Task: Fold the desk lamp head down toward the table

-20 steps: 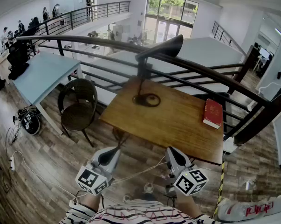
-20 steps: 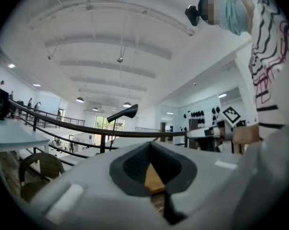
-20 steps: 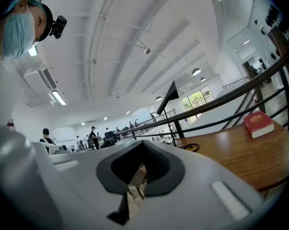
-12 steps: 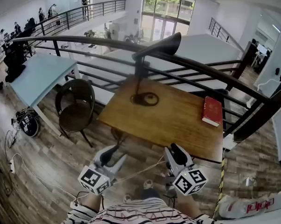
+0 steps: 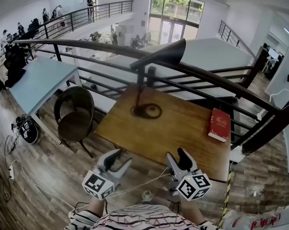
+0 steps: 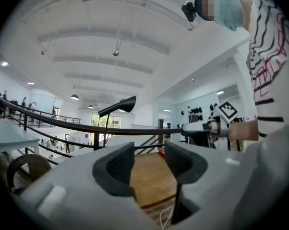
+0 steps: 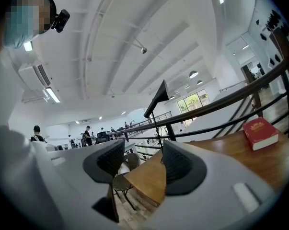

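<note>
The desk lamp (image 5: 141, 83) is standing on the far side of the wooden table (image 5: 182, 128), straight ahead of the claws and roughly between them, well apart from both. Its dark cone head (image 5: 166, 53) is up high, level with the railing (image 5: 221, 78) behind it. The left gripper (image 5: 121, 157) and right gripper (image 5: 177, 154) hover side by side at the table's near edge, pointing level at the lamp — jaws spread wide on both, nothing between them. A red book (image 5: 219, 124) lies ahead-right of the right claw, and a chair (image 5: 76, 111) sits off left of the left one.
</note>
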Demonstrator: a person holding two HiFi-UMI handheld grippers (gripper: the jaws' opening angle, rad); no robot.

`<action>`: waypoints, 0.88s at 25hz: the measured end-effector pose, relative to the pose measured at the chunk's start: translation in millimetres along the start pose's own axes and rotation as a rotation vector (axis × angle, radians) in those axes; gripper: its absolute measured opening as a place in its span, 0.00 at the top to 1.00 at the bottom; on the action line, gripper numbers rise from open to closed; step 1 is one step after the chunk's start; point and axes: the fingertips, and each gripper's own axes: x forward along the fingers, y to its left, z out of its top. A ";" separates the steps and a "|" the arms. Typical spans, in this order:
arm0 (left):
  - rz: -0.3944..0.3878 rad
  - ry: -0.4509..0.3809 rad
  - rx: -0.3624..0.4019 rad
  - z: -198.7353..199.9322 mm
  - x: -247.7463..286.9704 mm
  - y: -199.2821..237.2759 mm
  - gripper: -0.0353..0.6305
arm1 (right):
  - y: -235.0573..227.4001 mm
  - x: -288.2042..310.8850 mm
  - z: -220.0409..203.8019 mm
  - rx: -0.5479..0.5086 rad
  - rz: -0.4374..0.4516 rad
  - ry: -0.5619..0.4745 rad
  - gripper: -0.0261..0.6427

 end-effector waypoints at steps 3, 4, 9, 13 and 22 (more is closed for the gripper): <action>0.000 -0.003 0.010 2.5 42.7 5.1 0.65 | -34.4 17.7 16.3 0.004 0.010 -0.007 0.60; 0.004 -0.003 0.011 2.5 55.6 7.2 0.65 | -45.3 23.5 21.4 0.005 0.015 -0.007 0.60; 0.041 -0.003 -0.001 -0.1 106.4 20.8 0.65 | -87.3 50.2 43.1 0.005 0.048 -0.004 0.60; 0.076 -0.001 -0.020 -8.8 131.2 36.3 0.64 | -108.0 73.1 52.8 -0.006 0.079 -0.004 0.60; 0.115 0.018 -0.053 -26.1 170.8 60.7 0.64 | -143.3 108.2 67.0 -0.015 0.115 -0.012 0.60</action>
